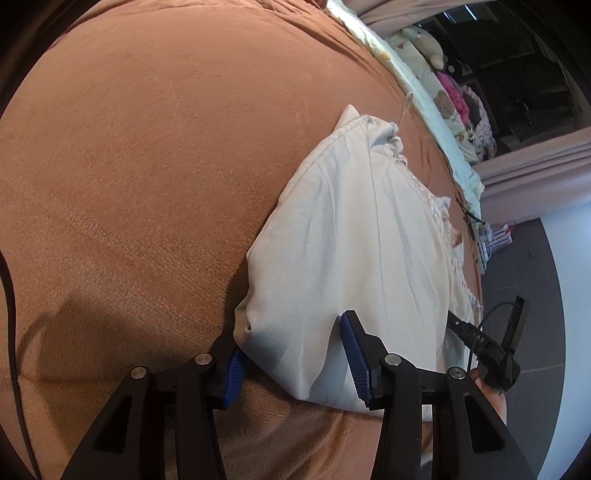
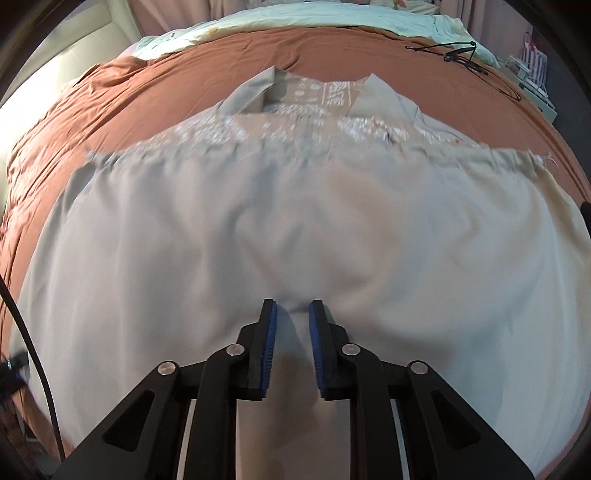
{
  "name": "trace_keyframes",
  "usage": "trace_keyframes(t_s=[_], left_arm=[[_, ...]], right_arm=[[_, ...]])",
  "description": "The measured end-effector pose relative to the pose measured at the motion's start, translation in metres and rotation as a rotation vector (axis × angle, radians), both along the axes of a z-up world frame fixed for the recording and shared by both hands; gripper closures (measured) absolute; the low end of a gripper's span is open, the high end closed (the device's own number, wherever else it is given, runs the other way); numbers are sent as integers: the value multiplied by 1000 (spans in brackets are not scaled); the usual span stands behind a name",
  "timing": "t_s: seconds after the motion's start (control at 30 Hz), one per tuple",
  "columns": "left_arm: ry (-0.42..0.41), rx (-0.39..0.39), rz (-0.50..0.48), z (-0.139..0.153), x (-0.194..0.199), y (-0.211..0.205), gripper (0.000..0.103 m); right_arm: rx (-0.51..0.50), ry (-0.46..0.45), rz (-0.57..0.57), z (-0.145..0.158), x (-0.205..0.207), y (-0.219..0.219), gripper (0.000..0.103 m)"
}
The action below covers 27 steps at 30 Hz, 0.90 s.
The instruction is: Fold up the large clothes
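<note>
A large white garment (image 1: pixel 351 221) lies folded into a long strip on a brown bedspread (image 1: pixel 147 166). My left gripper (image 1: pixel 295 332) has the strip's near corner bunched between its blue pads, the left pad partly tucked under the cloth. In the right wrist view the garment (image 2: pixel 295 221) spreads wide, with lace trim (image 2: pixel 295 125) and a collar at its far end. My right gripper (image 2: pixel 292 303) stands nearly shut, pinching a small ridge of the cloth; creases fan out from the pinch. This view is motion-blurred. The right gripper's black body (image 1: pixel 491 350) shows beyond the strip.
A pale bear-print quilt (image 1: pixel 424 99) runs along the bed's far edge (image 2: pixel 295 22), with soft toys (image 1: pixel 424 40) beyond it. A black cord with a clip (image 2: pixel 461 51) lies on the bedspread (image 2: pixel 92 110). Curtains (image 1: pixel 535 173) and dark floor (image 1: pixel 535 277) sit to the right.
</note>
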<state>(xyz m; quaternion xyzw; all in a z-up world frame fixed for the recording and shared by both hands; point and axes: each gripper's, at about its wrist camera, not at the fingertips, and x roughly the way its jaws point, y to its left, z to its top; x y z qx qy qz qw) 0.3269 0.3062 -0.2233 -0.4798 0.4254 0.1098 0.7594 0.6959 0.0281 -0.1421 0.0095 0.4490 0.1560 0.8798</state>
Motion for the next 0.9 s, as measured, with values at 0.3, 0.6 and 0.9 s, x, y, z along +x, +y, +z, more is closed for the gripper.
trace_keyframes(t_s=[0.3, 0.6, 0.9], left_arm=[[15, 19, 86, 0, -3, -3, 54], [51, -11, 139, 0, -8, 3, 74], [14, -17, 158, 37, -6, -3, 87]], right_arm=[[9, 5, -12, -1, 71, 21, 90], [66, 28, -4, 20, 69, 0, 90], [213, 9, 33, 38, -28, -47, 90]])
